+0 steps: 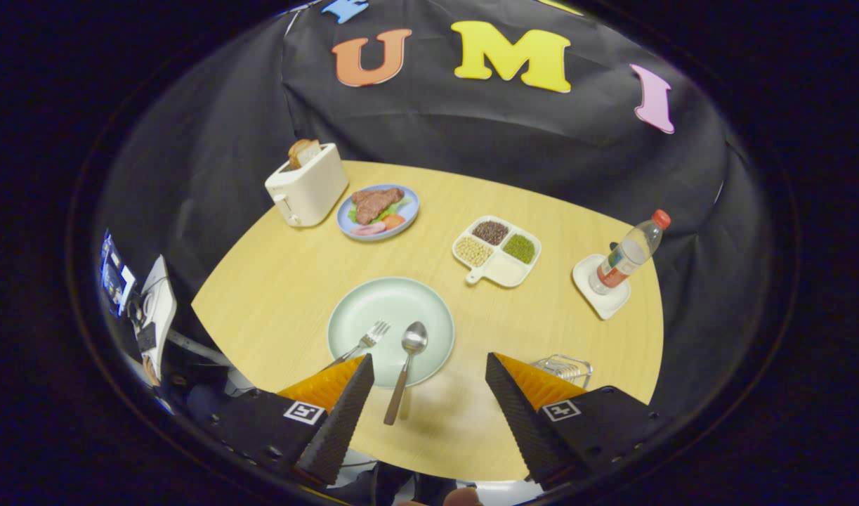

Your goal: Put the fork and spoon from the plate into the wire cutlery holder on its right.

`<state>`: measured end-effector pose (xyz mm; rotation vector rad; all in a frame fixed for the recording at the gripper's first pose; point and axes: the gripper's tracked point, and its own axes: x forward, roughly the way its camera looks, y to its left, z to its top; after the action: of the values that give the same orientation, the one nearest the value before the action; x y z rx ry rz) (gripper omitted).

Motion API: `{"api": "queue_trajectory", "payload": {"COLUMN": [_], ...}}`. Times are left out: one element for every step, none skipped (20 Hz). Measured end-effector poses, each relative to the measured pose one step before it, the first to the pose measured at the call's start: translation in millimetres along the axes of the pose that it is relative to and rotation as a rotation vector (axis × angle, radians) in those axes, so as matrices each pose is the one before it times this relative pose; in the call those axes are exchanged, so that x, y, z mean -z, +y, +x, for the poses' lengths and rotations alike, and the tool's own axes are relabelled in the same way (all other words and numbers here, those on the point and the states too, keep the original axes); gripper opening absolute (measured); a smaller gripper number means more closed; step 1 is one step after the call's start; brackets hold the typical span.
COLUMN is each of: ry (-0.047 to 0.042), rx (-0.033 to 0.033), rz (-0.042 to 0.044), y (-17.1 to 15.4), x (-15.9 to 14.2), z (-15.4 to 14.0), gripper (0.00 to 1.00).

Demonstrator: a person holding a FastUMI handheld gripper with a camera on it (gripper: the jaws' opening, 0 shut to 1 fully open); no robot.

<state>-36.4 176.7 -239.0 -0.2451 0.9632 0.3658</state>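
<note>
Nothing of the job is done yet, as far as I can judge. I am holding my tongs (429, 369) spread wide above the near edge of the bench (274, 295), gripping nothing, with bare wood showing between the two fingers.

The fork (364, 342) is lying on the pale green plate (401, 309), tines pointing away from me, its handle running down behind my left finger. The spoon (405, 365) is lying just beside it, bowl on the plate and wooden handle hanging over the near rim, reaching into the gap between my fingers, closer to the left one. Neither piece is being touched.

The wire cutlery holder (564, 367) is sitting to the right of the plate, partly hidden behind my right finger, and I am seeing no cutlery standing in the part that shows.

So both pieces are waiting to be moved. The spoon handle looks to me the easier first grab, since it is sticking out clear of the plate.
</note>
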Motion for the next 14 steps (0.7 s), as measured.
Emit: {"api": "queue_trajectory", "payload": {"ry": [0.03381,0.03583,0.03314,0.03470,0.03160,0.03348,0.03430,0.03689,0.03453,0.02619,0.02240,0.02230,0.01556,0.01099], "rx": [-0.00651,-0.00647,-0.00577,-0.00497,-0.00533,-0.00152,-0.00712,-0.00874,-0.00579,-0.00455,0.00008,0.00345,0.00438,0.00299], "rz": [-0.00271,0.00584,0.01364,0.01638,0.02242,0.02054,0.02387,0.02174,0.01642,0.00891,0.00118,-0.00110,-0.00135,-0.00157], "y": [4.97,3.97,3.28,1.15,1.93,1.31,1.23,1.79,0.62,1.12,-0.42,-0.51,0.08,0.76], "x": [7.48,6.94,8.04,6.97,6.90,5.94,7.61,6.07,7.70,5.10,4.57,2.63,3.04,0.66], "z": [7.37,6.95,8.82,8.12,6.53,7.56,8.94,7.82,7.84,8.04,7.57,6.96,6.76,6.27], "gripper": [0.96,0.96,0.96,0.96,0.96,0.96,0.96,0.96,0.95,0.94,0.87,0.84,0.84,0.84]}}
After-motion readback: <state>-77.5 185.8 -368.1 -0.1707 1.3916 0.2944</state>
